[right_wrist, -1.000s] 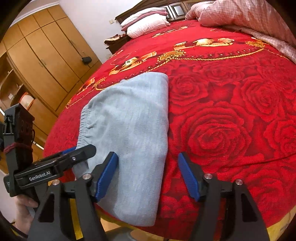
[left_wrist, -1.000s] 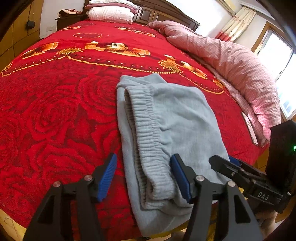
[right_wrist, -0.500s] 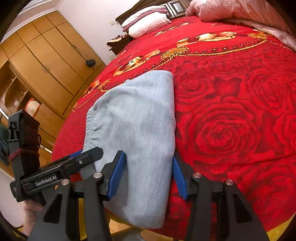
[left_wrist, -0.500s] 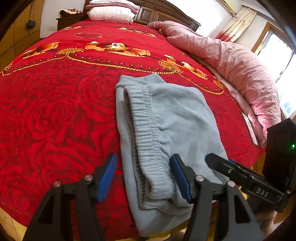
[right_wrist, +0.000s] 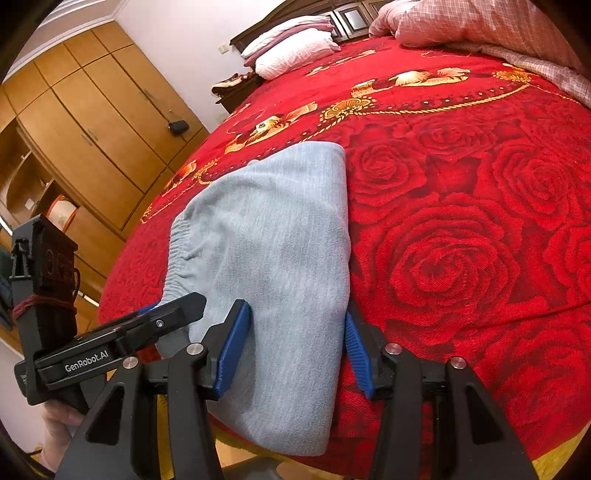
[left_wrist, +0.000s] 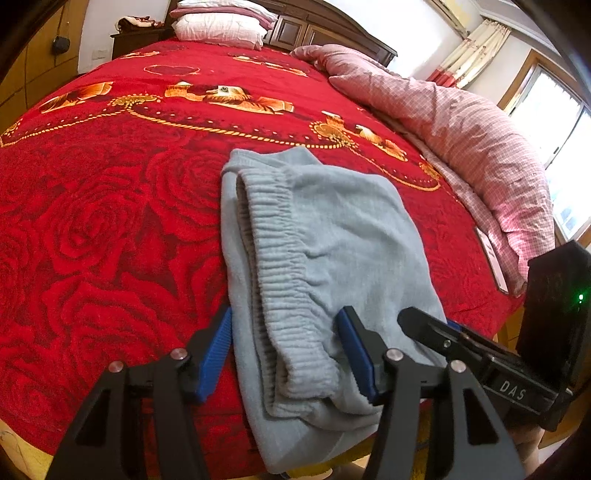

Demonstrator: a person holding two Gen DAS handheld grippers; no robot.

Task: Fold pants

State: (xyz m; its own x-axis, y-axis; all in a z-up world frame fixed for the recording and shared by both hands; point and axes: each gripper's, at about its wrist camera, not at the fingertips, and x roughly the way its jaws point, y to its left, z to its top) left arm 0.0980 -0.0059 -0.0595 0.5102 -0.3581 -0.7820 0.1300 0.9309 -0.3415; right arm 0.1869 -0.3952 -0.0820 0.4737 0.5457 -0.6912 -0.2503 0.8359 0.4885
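Light grey-blue pants (left_wrist: 317, 258) lie folded on the red rose bedspread (left_wrist: 92, 221), near the bed's front edge, the elastic waistband on their left side. My left gripper (left_wrist: 286, 354) is open, its blue pads either side of the waistband end. My right gripper (right_wrist: 291, 350) is open, straddling the pants' (right_wrist: 273, 251) folded right edge. Each gripper shows in the other's view: the right one (left_wrist: 461, 347), the left one (right_wrist: 147, 325).
A pink checked quilt (left_wrist: 461, 140) lies along the bed's right side, pillows (left_wrist: 218, 27) at the headboard. Wooden wardrobes (right_wrist: 85, 122) stand left of the bed. The pants' near end hangs slightly over the bed edge.
Both grippers moved forward onto the near end of the pants. The right gripper's jaws narrowed around the folded edge; the left gripper's left pad came up beside the pants.
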